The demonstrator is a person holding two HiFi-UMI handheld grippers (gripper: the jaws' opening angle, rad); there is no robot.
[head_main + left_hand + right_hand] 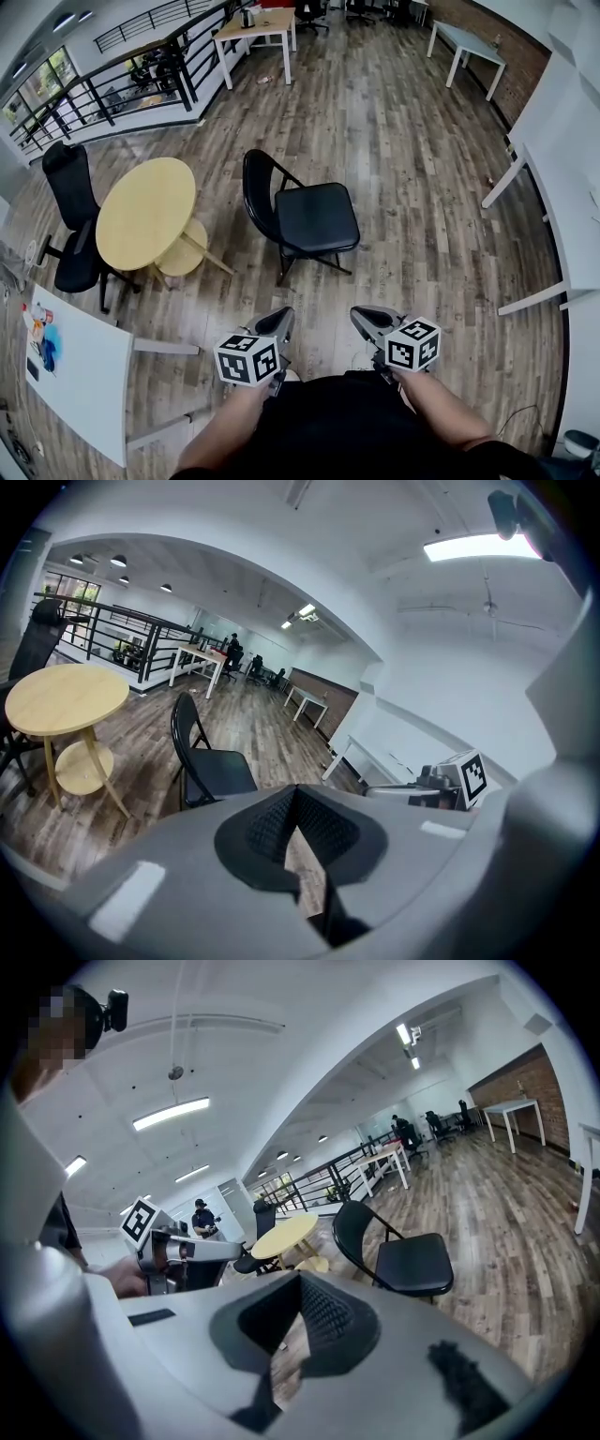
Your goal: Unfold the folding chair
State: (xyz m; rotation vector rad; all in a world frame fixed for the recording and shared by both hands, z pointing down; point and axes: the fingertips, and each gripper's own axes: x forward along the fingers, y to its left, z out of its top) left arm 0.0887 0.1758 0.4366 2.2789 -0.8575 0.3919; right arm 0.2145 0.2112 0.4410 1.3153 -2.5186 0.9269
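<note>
Currently the folding chair stands unfolded beside the round table. Left gripper and right gripper are closed, empty.

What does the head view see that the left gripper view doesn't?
Only the head view shows the person's arms, the left gripper from outside, and a white desk on the left. Only the left gripper view shows the ceiling light and that gripper's own jaws, shut with nothing between them. Both show the folding chair, already standing open, the round yellow table and the right gripper.
</note>
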